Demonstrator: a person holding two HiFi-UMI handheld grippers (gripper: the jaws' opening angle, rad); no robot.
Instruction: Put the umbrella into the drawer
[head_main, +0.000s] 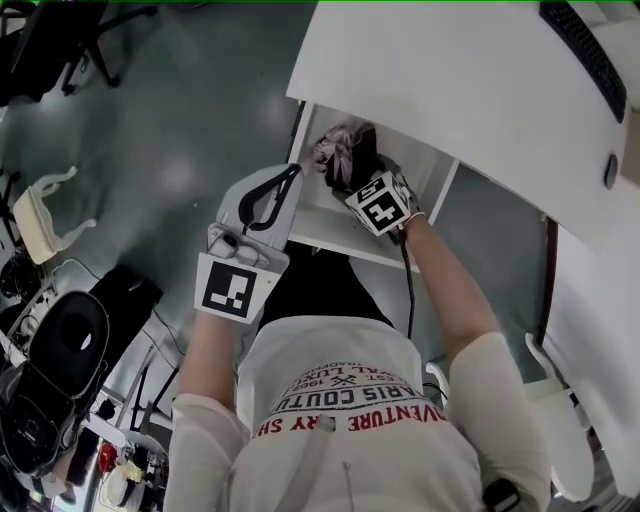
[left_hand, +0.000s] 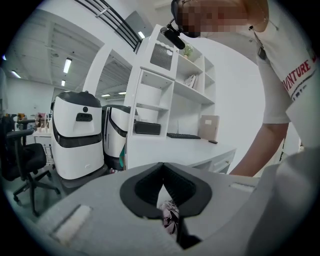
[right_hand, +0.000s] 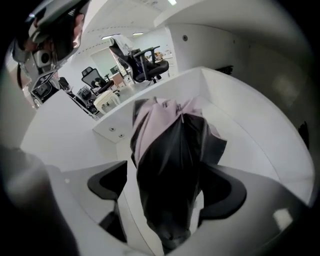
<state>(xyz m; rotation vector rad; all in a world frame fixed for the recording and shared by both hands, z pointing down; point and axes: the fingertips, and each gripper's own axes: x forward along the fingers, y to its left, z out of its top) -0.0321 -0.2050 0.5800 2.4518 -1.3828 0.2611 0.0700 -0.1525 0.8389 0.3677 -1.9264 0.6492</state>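
Observation:
The white drawer (head_main: 325, 228) stands pulled out under the desk, and the folded pink-and-black umbrella (head_main: 345, 152) lies inside it. My right gripper (head_main: 368, 182) points steeply down into the drawer. In the right gripper view its jaws (right_hand: 167, 187) stand wide apart, open, with the umbrella (right_hand: 170, 150) between them, resting on the drawer floor (right_hand: 245, 117); the left pad is clear of the fabric. My left gripper (head_main: 290, 172) hovers by the drawer's front left corner, shut and holding nothing (left_hand: 162, 169). A bit of the umbrella (left_hand: 170, 216) shows below its closed tips.
The white desk top (head_main: 470, 90) overhangs the drawer at the back. Black equipment (head_main: 60, 350) and an office chair (head_main: 60, 40) stand on the grey floor to the left. White machines (left_hand: 75, 135) and a white shelf unit (left_hand: 170, 90) show in the left gripper view.

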